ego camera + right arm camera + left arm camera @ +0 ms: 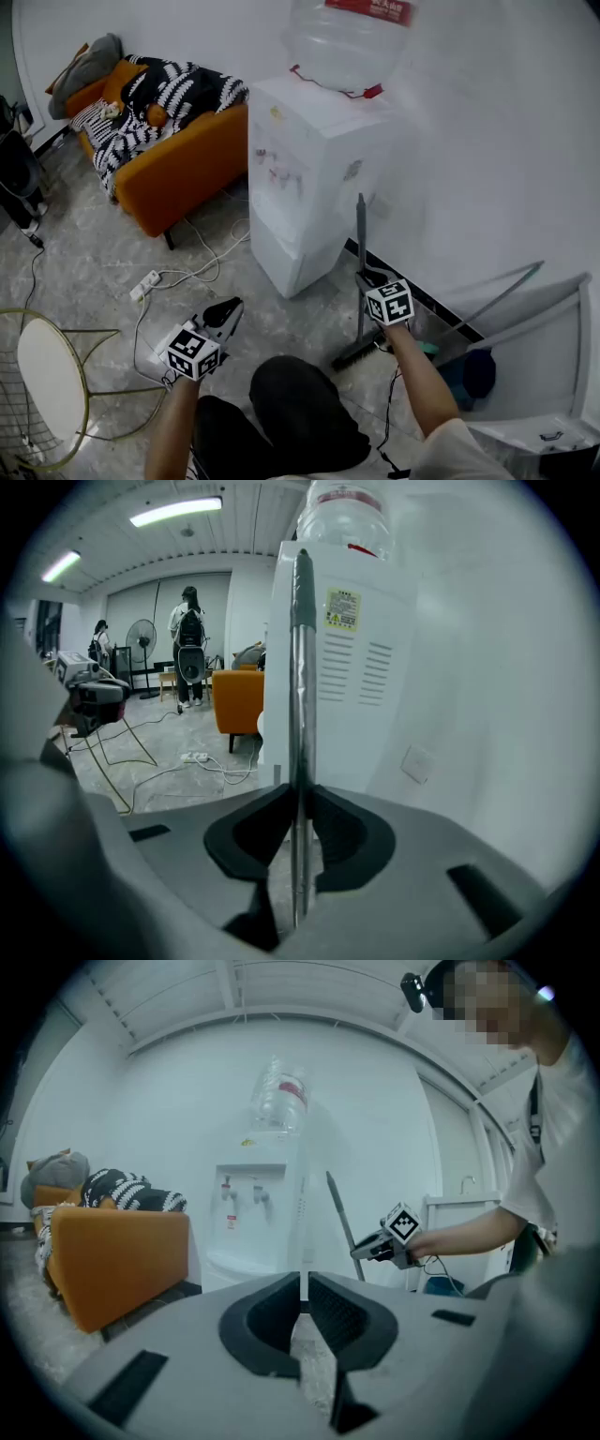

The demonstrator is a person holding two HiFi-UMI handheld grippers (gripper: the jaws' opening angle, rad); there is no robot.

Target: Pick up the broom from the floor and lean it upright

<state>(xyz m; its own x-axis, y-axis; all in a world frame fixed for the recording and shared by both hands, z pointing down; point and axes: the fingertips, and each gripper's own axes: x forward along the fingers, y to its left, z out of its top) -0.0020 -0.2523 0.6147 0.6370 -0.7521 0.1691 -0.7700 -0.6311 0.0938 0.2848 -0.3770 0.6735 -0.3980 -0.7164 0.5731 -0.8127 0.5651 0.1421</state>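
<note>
The broom stands nearly upright beside the white water dispenser (309, 178). Its grey handle (361, 253) rises from a dark head (354, 354) that rests on the floor by the wall's black skirting. My right gripper (371, 282) is shut on the handle partway up. In the right gripper view the handle (300, 658) runs straight up between the pads of that gripper (300, 797). My left gripper (228, 312) hangs lower left of the broom, apart from it, jaws together and empty. The left gripper view shows its closed tips (302, 1283), the handle (339, 1222) and the right gripper (371, 1250).
An orange sofa (178, 159) with striped cushions stands at the back left. White cables and a power strip (145, 286) lie on the floor near my left gripper. A round wire-framed stool (42, 375) is at the lower left. A white rack (553, 375) and blue item (473, 375) are right.
</note>
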